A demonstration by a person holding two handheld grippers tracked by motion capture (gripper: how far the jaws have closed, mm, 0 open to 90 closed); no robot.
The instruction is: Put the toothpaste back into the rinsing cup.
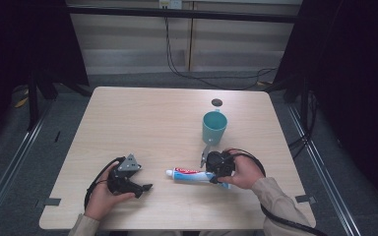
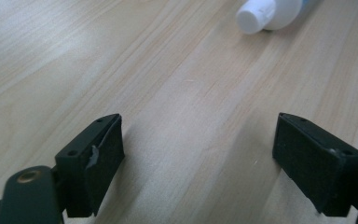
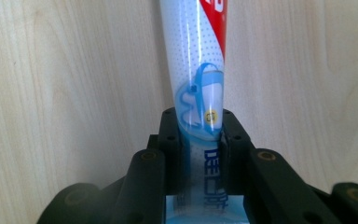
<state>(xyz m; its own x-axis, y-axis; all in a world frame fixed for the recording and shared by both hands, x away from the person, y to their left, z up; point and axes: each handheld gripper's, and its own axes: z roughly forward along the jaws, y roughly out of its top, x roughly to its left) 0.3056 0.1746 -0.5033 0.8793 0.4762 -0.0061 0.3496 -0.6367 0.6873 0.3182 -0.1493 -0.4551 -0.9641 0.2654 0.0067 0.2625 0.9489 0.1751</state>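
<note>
Your right tool is clamped on the flat tail end of the toothpaste tube, which lies on its side on the bench with its white cap pointing toward your left tool; this looks like the grasp step, just secured. Your left tool rests near the cap with its jaws apart and nothing between them. Next likely calls for a clean lift, perhaps toward the teal cup just beyond your right hand

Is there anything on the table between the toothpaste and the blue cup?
Nothing visible. The right gripper is shut on the flat end of the toothpaste tube, and the table looks bare between it and the cup just beyond.
</note>
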